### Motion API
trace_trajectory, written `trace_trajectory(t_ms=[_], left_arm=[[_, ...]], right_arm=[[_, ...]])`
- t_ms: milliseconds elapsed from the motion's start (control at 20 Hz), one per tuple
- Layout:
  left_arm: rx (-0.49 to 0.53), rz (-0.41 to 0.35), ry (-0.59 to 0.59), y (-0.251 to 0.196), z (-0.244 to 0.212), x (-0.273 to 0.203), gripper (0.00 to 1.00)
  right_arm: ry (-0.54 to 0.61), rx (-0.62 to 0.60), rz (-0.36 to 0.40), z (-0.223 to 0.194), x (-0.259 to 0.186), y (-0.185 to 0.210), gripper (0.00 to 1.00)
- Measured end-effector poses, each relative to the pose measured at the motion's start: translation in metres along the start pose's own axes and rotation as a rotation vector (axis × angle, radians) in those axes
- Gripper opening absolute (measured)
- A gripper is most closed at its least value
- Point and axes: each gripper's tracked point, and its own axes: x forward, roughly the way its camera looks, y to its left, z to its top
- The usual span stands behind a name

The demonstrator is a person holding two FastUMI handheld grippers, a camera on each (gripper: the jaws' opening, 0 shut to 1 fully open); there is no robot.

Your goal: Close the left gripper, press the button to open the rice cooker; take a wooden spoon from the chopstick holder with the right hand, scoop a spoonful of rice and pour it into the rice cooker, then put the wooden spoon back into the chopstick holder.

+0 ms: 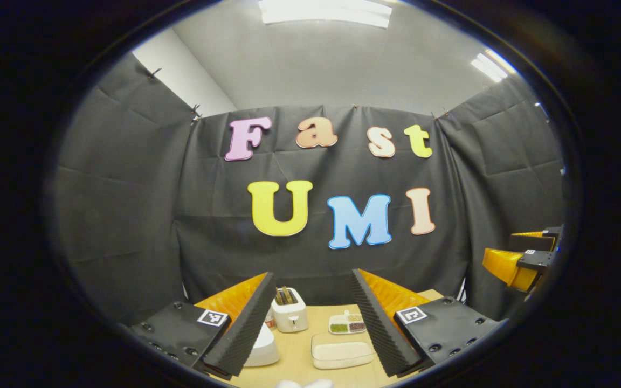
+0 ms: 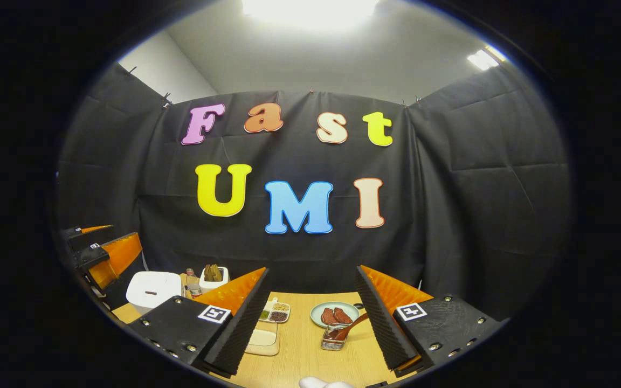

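While both grippers hang well above the table (image 1: 299, 355) with nothing between their fingers, the task looks unstarted: the rice cooker (image 2: 153, 289) sits shut at the far left of the right gripper view, a white box with a dark mark on its lid. In the left gripper view a white rounded body (image 1: 261, 347) peeks out just right of the left finger — probably that same cooker, though I cannot tell for sure.

The left gripper (image 1: 310, 323) has its fingers spread wide, so the first job, in my judgement, is to bring them fully together before going down; a closed tip makes a firm point to press the button, while spread fingers could straddle it or slip off. The button itself is too small to pick out from here, so the approach should be slow and square to the lid.

The right gripper (image 2: 310, 318) is likewise released and holds nothing. Its view offers what the other lacks: the wire chopstick holder (image 2: 333, 338) with the wooden spoon (image 2: 352, 325) leaning out to the right, just near a plate (image 2: 337, 308) of reddish food. The left gripper view instead shows a toaster (image 1: 289, 312) at the far side, a small divided dish (image 1: 347, 324) and a pale lidded tray (image 1: 342, 351) nearer — possibly the rice, but that is unclear.
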Motion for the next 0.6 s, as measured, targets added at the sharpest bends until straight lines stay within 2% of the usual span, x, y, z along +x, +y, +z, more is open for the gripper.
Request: trace_trajectory(t_ms=[250,450,500,600], left_arm=[[0.002,-0.027,0.004,-0.002,-0.002,0.004,0.95],[-0.023,0.009,0.018,0.015,-0.008,0.01,0.12],[-0.03,0.053,0.038,0.026,-0.015,0.015,0.08],[-0.042,0.07,0.071,0.039,-0.028,0.025,0.08]], right_arm=[[0.002,-0.001,-0.013,-0.001,0.001,-0.003,0.96],[0.006,-0.007,-0.023,-0.002,0.002,-0.004,0.96],[0.011,-0.006,-0.024,-0.002,0.002,-0.004,0.96],[0.017,-0.01,-0.026,-0.005,0.003,-0.003,0.96]])
